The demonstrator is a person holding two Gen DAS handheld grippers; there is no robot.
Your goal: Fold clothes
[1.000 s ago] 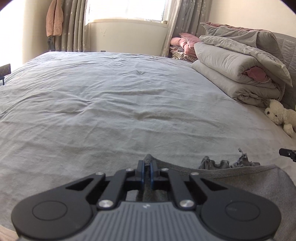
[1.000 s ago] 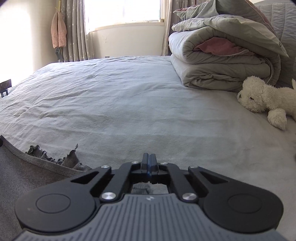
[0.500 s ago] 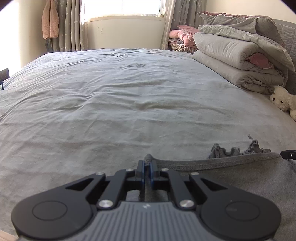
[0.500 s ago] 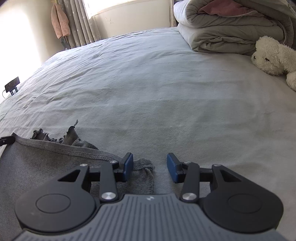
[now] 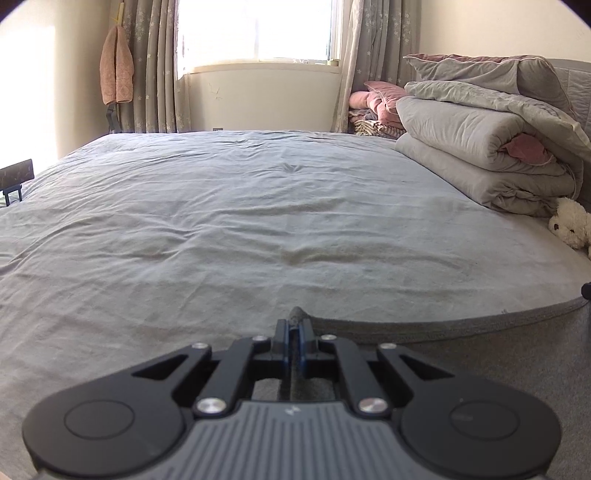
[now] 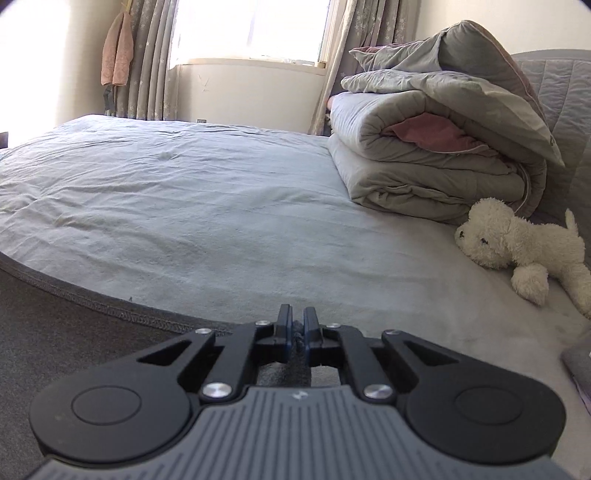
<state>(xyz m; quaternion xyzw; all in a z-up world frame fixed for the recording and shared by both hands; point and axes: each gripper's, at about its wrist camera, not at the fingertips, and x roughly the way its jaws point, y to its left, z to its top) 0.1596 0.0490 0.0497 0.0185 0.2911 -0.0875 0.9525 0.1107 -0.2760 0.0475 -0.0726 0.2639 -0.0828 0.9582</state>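
The dark grey garment (image 5: 480, 354), bearing no readable label, is lying at the near edge of the bed (image 5: 240, 229), its hem stretching between both tools. The left tool (image 5: 294, 332) is pinching its corner; the right tool (image 6: 297, 328) is closing on fabric. A plush toy (image 6: 517, 247) is resting at 2 o'clock, beside the folded duvet (image 6: 424, 166).

My bedroom at home

I see a big bed (image 5: 258, 206), a folded blanket (image 6: 424, 155), a fluffy toy dog (image 6: 517, 240), and curtains (image 5: 155, 66) by a sunny window (image 5: 255, 29).
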